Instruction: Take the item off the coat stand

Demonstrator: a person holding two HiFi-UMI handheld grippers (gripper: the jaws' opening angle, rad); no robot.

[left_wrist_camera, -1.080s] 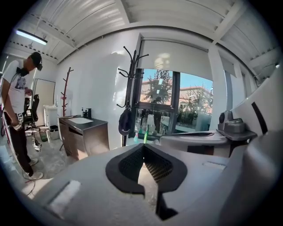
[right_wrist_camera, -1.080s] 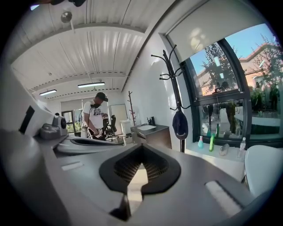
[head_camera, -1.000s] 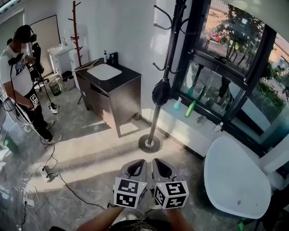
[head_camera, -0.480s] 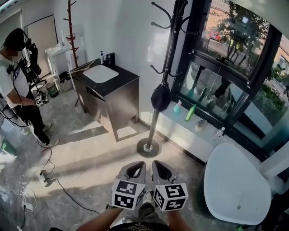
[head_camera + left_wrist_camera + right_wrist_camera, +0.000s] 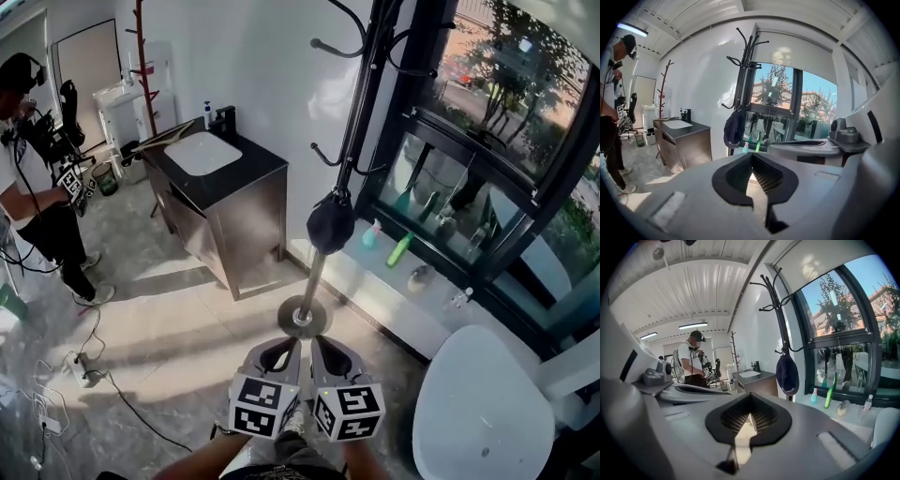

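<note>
item: dark cap (image 5: 330, 223), hung on a low hook of the coat stand (image 5: 364, 103), ahead of and above the left hand-held gripper (image 5: 283, 345) and right hand-held gripper (image 5: 328, 343), both with jaws together and empty; step, as judged: approach; next: raise 1, open it, close on cap.

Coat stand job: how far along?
Nothing done yet: the dark cap hangs on a lower hook of the coat stand. In hand: nothing. The left gripper and right gripper are shut, empty, held low short of it. Left: reach, grip the cap, lift it off.
</note>
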